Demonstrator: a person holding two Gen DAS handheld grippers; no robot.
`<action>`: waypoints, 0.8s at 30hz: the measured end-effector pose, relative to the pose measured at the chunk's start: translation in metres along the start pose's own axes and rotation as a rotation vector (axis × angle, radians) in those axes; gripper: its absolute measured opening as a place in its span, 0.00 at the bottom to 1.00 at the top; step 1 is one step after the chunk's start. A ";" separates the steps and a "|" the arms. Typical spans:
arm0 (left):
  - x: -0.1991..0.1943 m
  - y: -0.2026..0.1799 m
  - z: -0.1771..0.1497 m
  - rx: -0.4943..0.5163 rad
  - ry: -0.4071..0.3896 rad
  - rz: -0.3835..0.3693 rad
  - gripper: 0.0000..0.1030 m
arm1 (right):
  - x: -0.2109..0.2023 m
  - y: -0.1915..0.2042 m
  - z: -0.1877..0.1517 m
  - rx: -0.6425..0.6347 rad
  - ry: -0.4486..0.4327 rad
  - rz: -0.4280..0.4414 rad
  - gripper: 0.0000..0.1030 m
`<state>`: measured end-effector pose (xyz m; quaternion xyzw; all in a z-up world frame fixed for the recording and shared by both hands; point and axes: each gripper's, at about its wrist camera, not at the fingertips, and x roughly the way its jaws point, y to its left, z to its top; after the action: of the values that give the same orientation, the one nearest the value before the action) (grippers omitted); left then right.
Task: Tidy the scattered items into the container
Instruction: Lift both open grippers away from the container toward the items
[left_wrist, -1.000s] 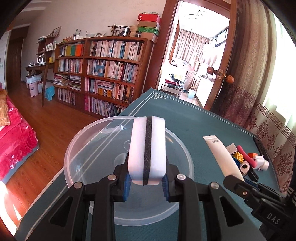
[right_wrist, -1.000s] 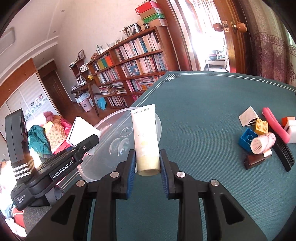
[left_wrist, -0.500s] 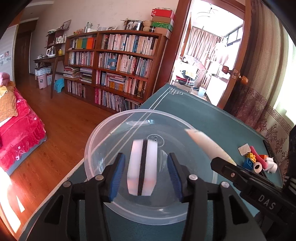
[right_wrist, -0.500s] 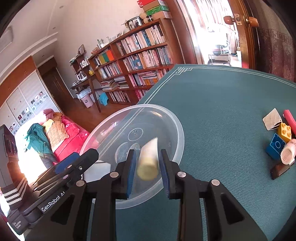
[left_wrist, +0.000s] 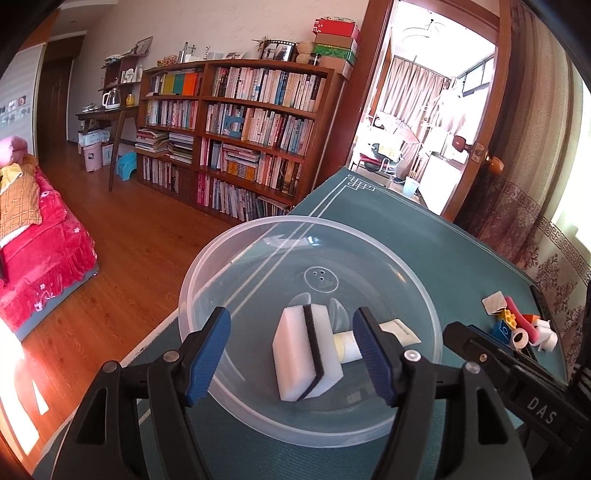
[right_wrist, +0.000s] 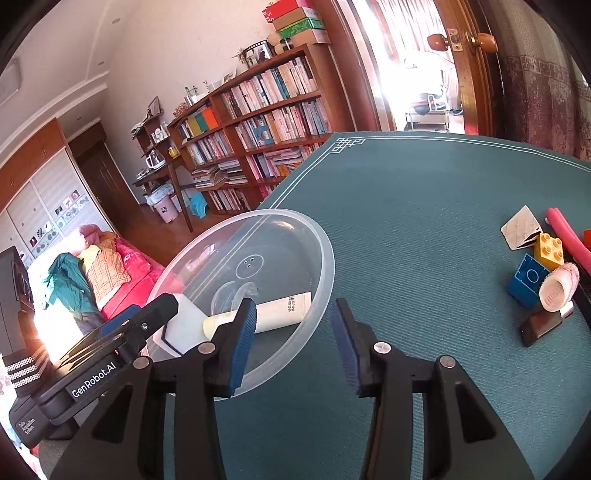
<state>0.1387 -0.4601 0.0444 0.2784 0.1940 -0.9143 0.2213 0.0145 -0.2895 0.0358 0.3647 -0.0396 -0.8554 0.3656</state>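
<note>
A clear plastic bowl (left_wrist: 258, 232) (right_wrist: 325, 266) stands near the left edge of the teal table. Inside it lie a white sponge with a black middle layer (left_wrist: 306, 354) (right_wrist: 184, 325) and a white tube (left_wrist: 391, 328) (right_wrist: 277, 308). My left gripper (left_wrist: 291, 354) hangs open over the bowl, the sponge loose between its blue pads. At the bowl's near rim my right gripper (right_wrist: 291, 341) is open with nothing in it. The left gripper's body (right_wrist: 110, 354) shows beside the bowl in the right wrist view.
A heap of small items lies at the table's right: a blue brick (right_wrist: 528, 278), a yellow brick (right_wrist: 550, 249), a pink roller (right_wrist: 559, 286), a pink stick (right_wrist: 567, 238), a white card (right_wrist: 521, 227), a dark brown block (right_wrist: 541, 326). Beyond the table's left edge (left_wrist: 155, 339) is wooden floor.
Both grippers opened over the bowl. The sponge dropped from the left one and the tube from the right one; both now lie in the bowl.
</note>
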 end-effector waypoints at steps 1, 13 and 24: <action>0.000 0.000 0.000 0.003 -0.003 0.003 0.76 | -0.001 -0.001 0.000 0.005 -0.002 0.001 0.44; 0.001 0.018 -0.004 0.028 -0.015 0.111 0.77 | -0.006 -0.004 -0.003 0.014 -0.012 0.010 0.44; -0.004 0.031 -0.001 0.052 -0.048 0.210 0.77 | -0.016 -0.012 -0.003 0.035 -0.026 -0.007 0.44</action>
<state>0.1582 -0.4841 0.0392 0.2811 0.1345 -0.8972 0.3130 0.0162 -0.2696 0.0389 0.3603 -0.0582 -0.8604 0.3557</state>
